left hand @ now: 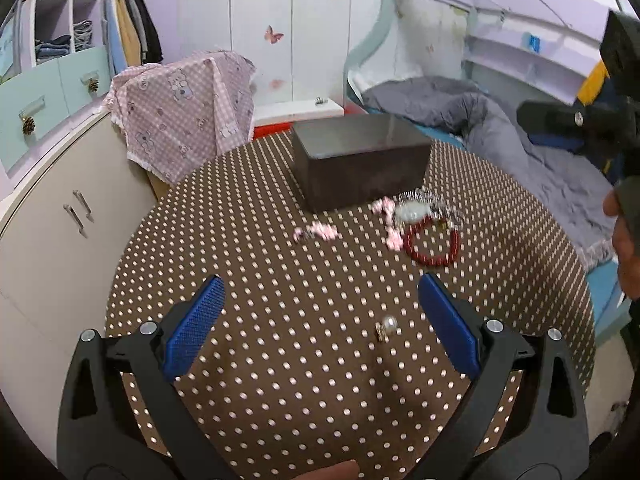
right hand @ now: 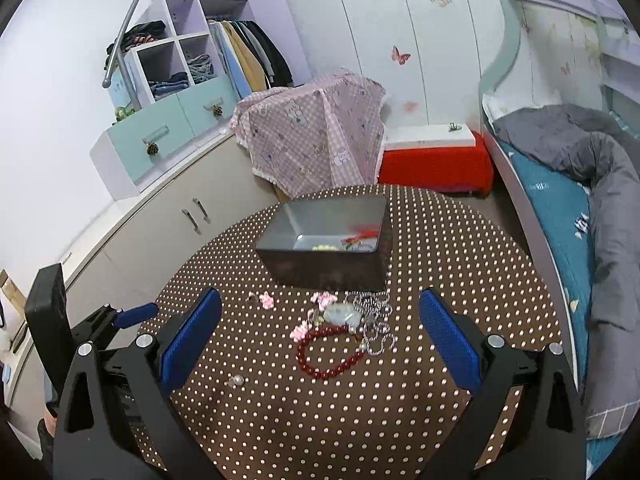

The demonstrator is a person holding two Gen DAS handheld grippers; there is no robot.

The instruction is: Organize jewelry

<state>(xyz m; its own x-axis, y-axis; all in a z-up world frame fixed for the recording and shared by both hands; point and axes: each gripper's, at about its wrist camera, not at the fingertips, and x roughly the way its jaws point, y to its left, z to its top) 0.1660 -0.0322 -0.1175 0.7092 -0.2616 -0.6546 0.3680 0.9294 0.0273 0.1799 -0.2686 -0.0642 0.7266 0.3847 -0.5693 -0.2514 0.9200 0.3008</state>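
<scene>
Left wrist view: my left gripper (left hand: 320,300) is spread wide, blue pads (left hand: 196,322) far apart, nothing between them. Under it is the brown dotted tablecloth (left hand: 260,360). A small pearl earring (left hand: 387,326) lies at about four o'clock from centre, closer to my right-hand pad but not touching it. Up at twelve o'clock sits the dark box (left hand: 360,160), seen from its side. Just in front of it, at one o'clock, the jewelry heap: red bead bracelet (left hand: 432,244), a pale round pendant (left hand: 412,211) touching its far edge, pink flower pieces (left hand: 316,232) strung out to the left. My other gripper (left hand: 576,120) hangs at three o'clock, high over the table edge.

Right wrist view: my right gripper (right hand: 320,308) is wide open too, holding nothing. The red bead bracelet (right hand: 330,352) lies dead centre between the fingers, silver chain (right hand: 376,320) tangled against its right side, the pendant (right hand: 340,314) at its top. Box (right hand: 324,240) at twelve o'clock, open, with some red and green bits inside. Pearl earring (right hand: 236,381) at seven o'clock. Left gripper (right hand: 132,316) at nine o'clock.
</scene>
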